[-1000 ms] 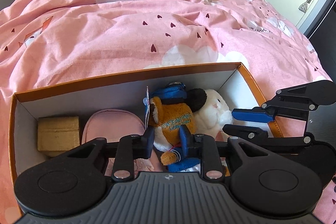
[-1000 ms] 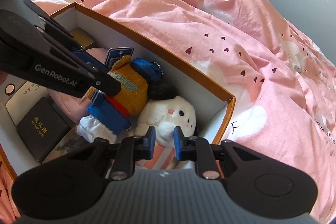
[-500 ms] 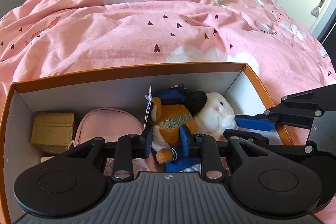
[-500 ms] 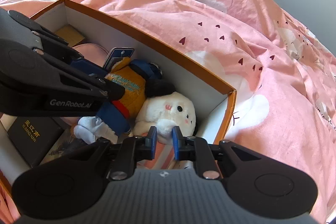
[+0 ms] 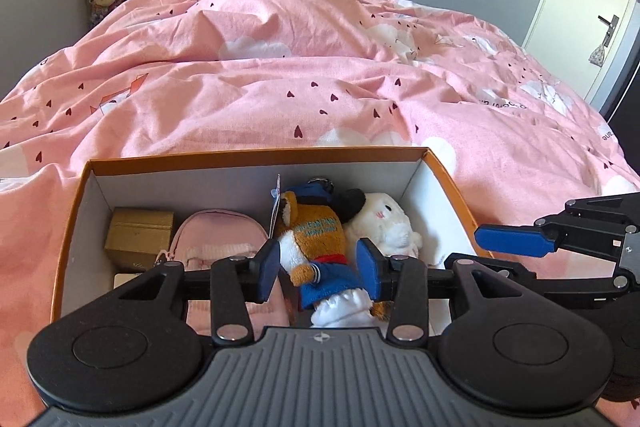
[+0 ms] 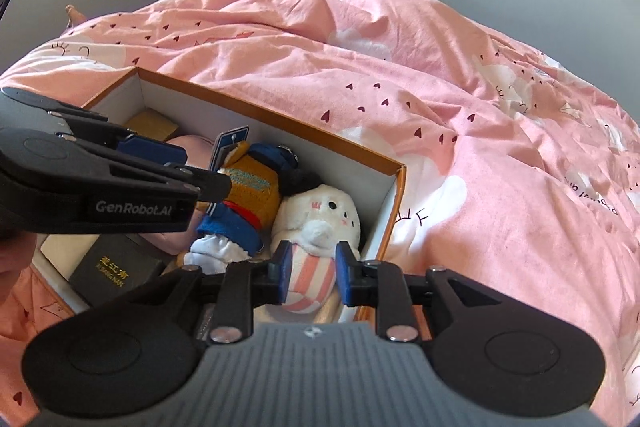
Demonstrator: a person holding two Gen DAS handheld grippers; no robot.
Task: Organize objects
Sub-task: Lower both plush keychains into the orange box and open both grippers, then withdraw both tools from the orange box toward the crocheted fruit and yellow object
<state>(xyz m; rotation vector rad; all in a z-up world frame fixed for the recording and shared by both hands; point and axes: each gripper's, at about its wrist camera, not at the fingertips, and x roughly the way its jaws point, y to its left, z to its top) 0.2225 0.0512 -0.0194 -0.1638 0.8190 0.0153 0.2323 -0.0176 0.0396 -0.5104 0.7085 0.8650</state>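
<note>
Both toys lie side by side in the box (image 5: 444, 187), packed snugly. Left gripper (image 5: 318, 269) gapes wide, empty, above the bear (image 5: 316, 235); right gripper (image 6: 312, 273), half-open and empty, hangs at rabbit's (image 6: 320, 211) six o'clock.

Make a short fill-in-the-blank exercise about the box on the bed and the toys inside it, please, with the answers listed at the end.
1. The box rests on a blanket whose colour is ____.
2. Beside the white plush toy lies a bear toy in a top coloured ____.
3. The fingers of the left gripper and of the right gripper are ____, gripping nothing.
4. In the far left corner of the box sits a small box coloured ____.

Answers: pink; orange; open; gold
</note>
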